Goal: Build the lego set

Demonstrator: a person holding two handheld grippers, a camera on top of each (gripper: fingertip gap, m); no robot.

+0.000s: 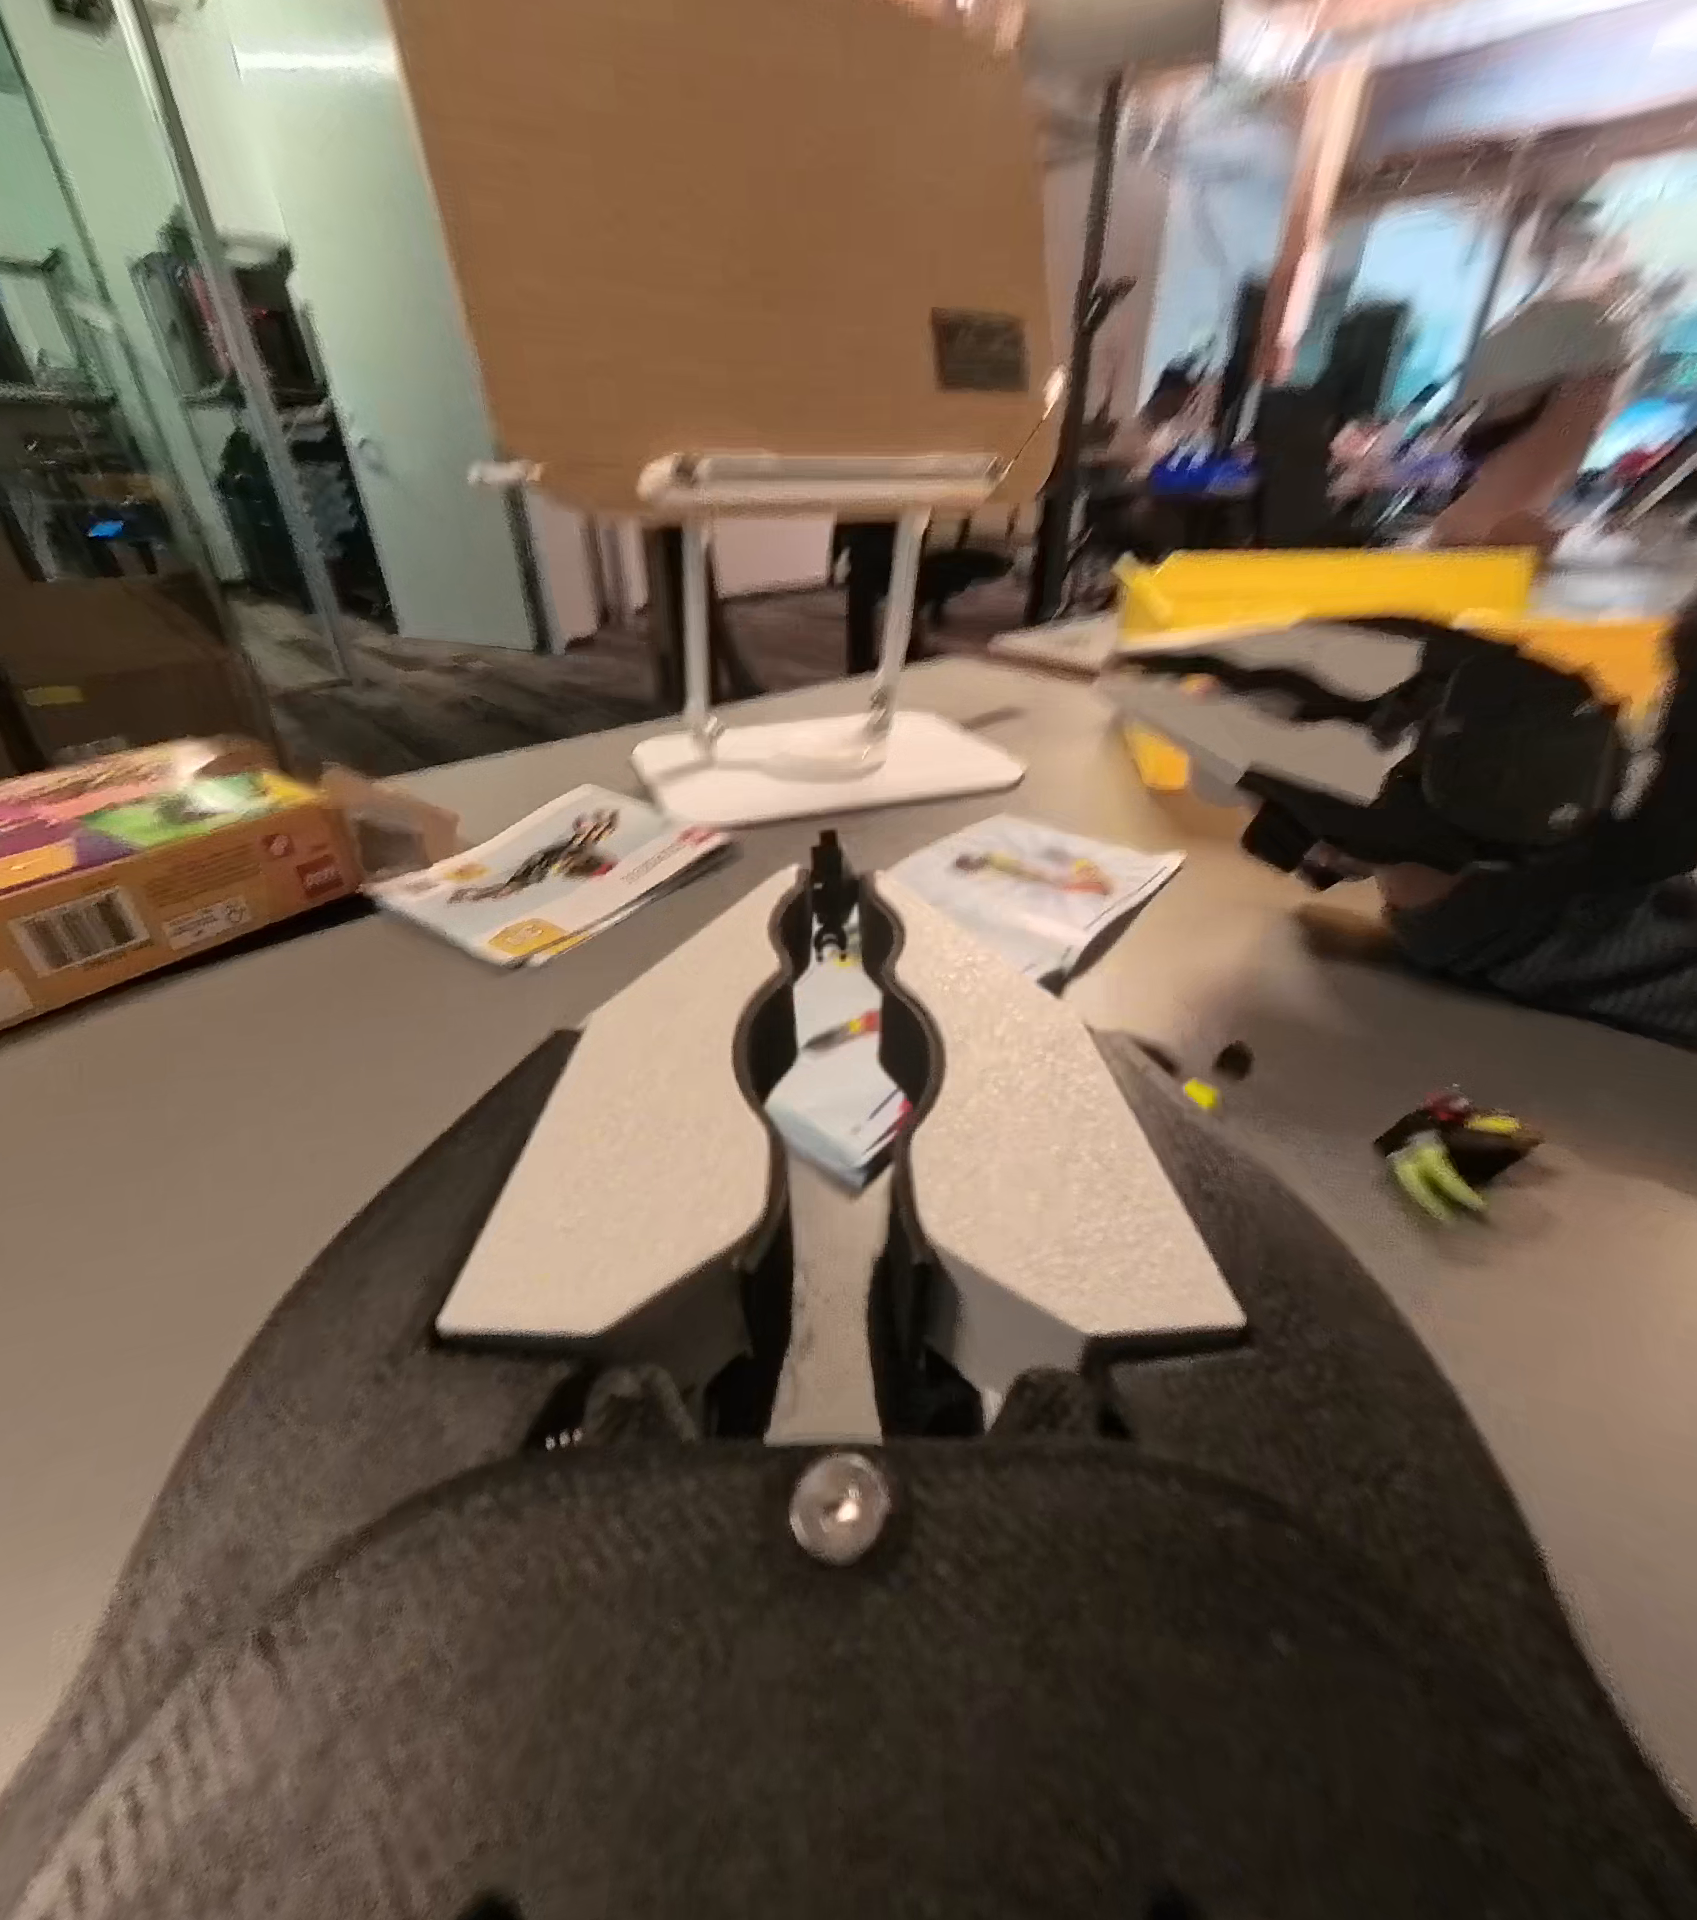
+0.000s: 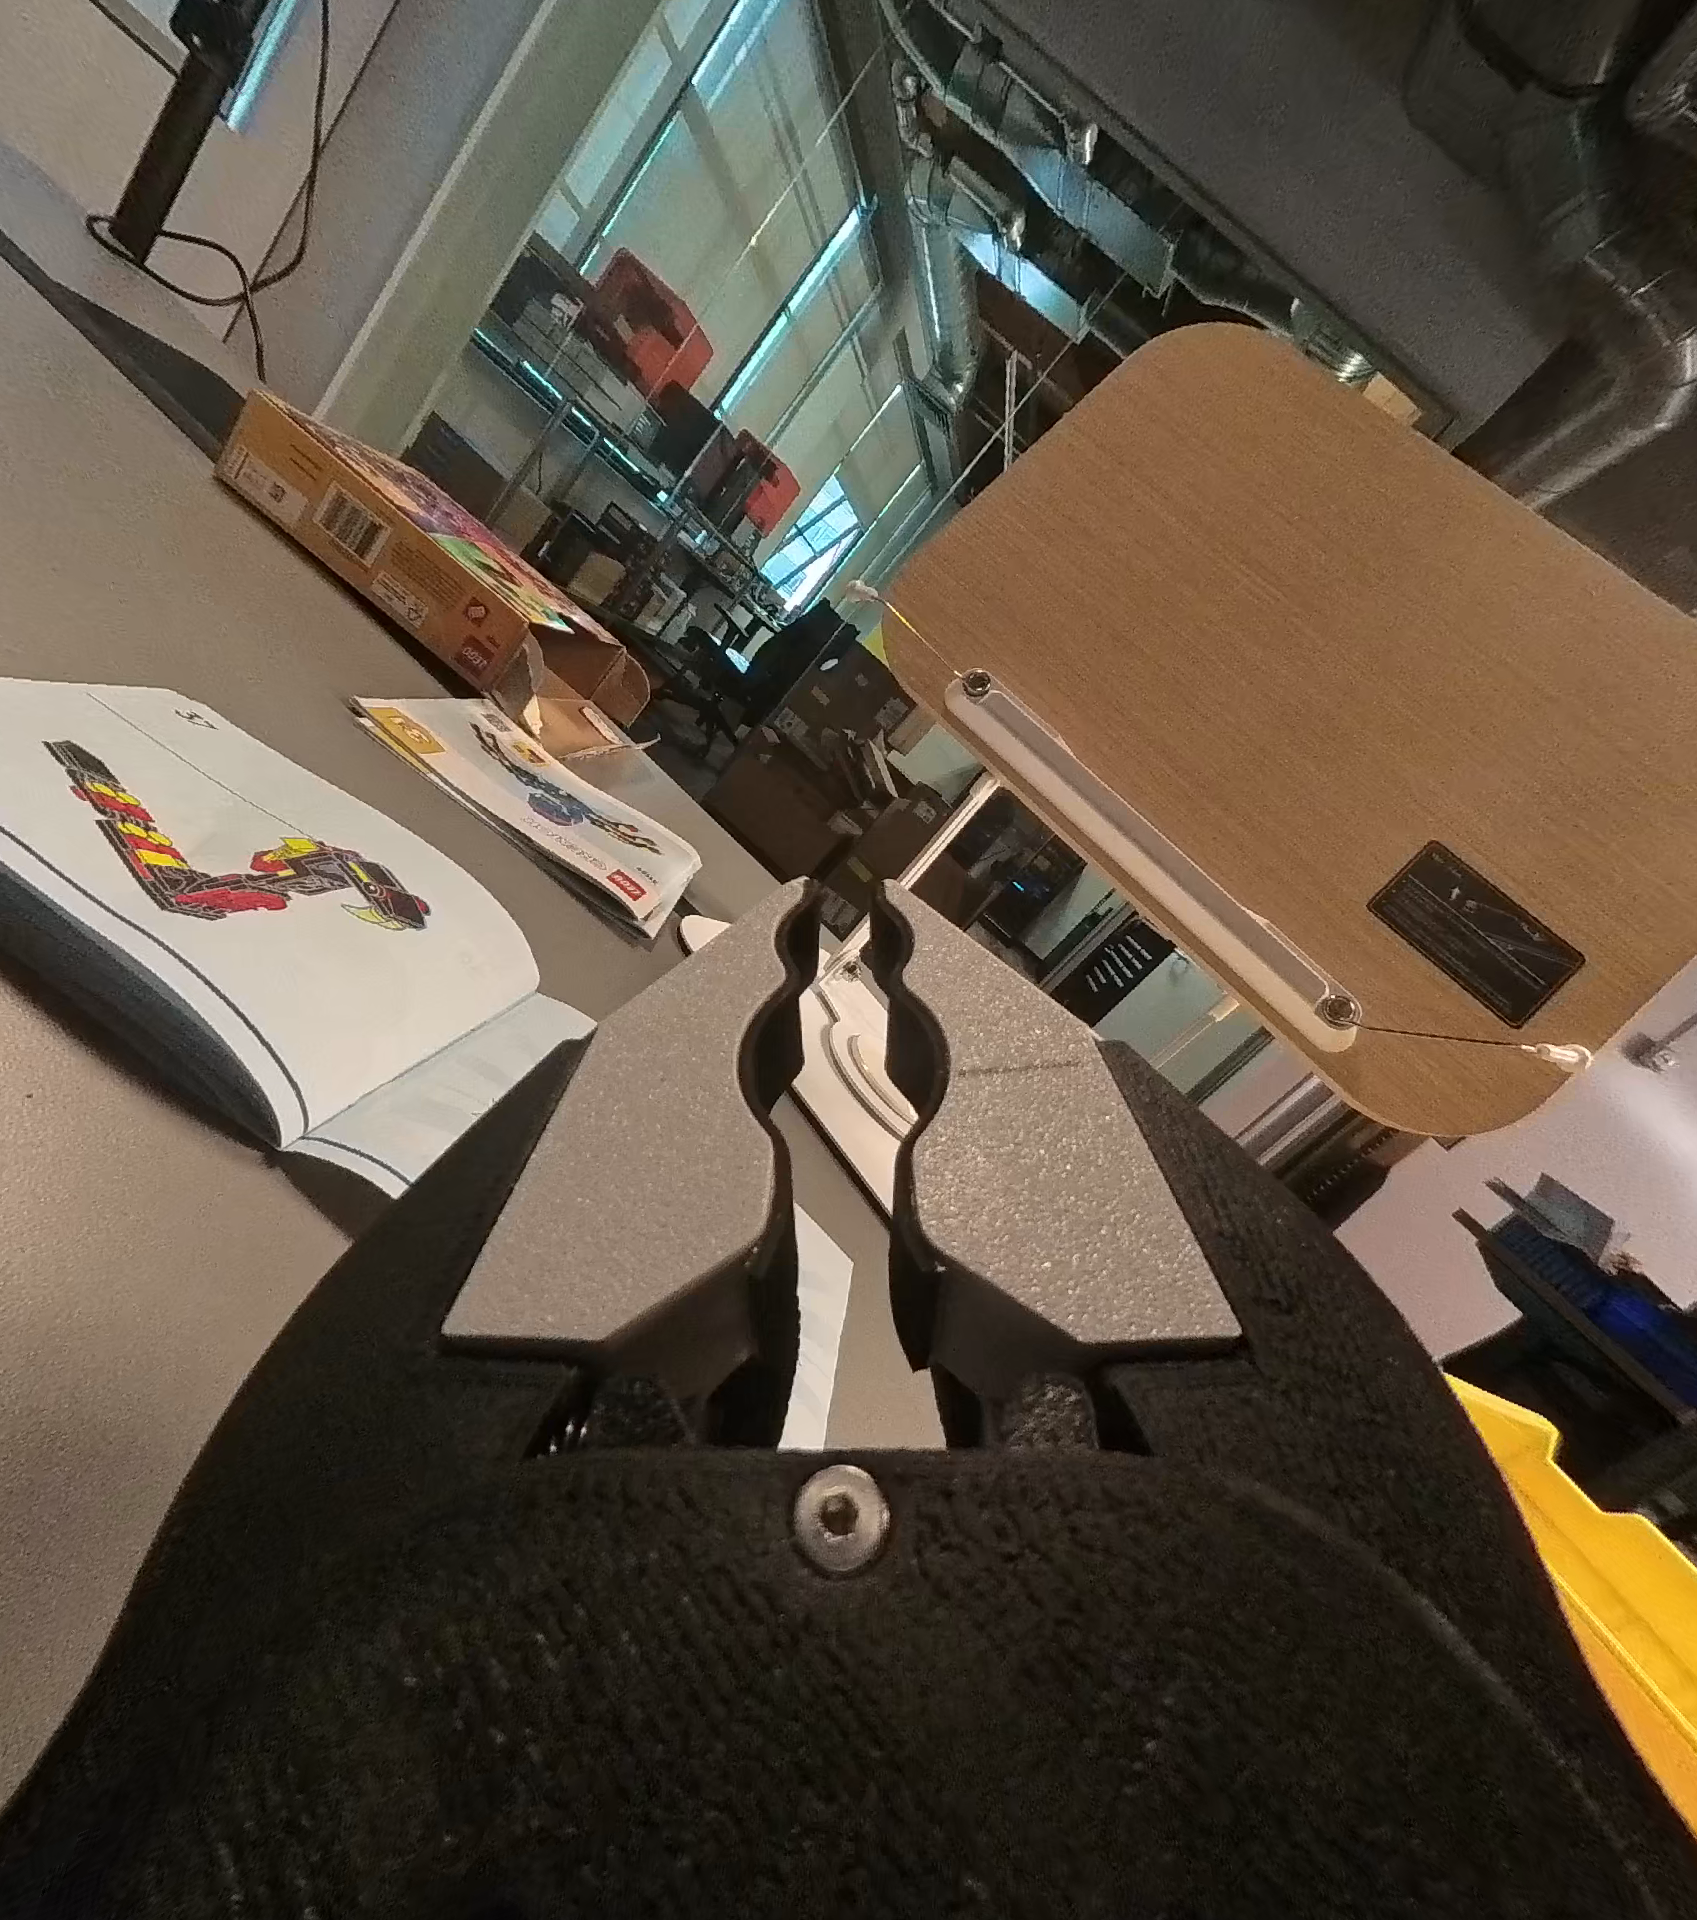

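Note:
My left gripper (image 1: 828, 894) is shut on a small black lego piece (image 1: 828, 868) that sticks up from its tips, held above the grey table (image 1: 200, 1195). A small black and lime lego assembly (image 1: 1446, 1153) lies on the table to the right, with two tiny loose pieces (image 1: 1202, 1093) near it. My right gripper (image 2: 839, 904) has a narrow gap between its tips and holds nothing; it points up over the table towards the stand. It also shows blurred at the right of the left wrist view (image 1: 1124, 675). An open instruction booklet (image 2: 200, 883) lies to its left.
A wooden board on a white stand (image 1: 750, 260) is at the table's back, its base (image 1: 823, 764) just ahead. The lego box (image 1: 96, 894) lies left, with a second booklet (image 1: 553, 883) beside it. A yellow bin (image 1: 1343, 592) sits at the right (image 2: 1654, 1662). The gap from one gripper's tips to the other's is roughly 20 centimetres.

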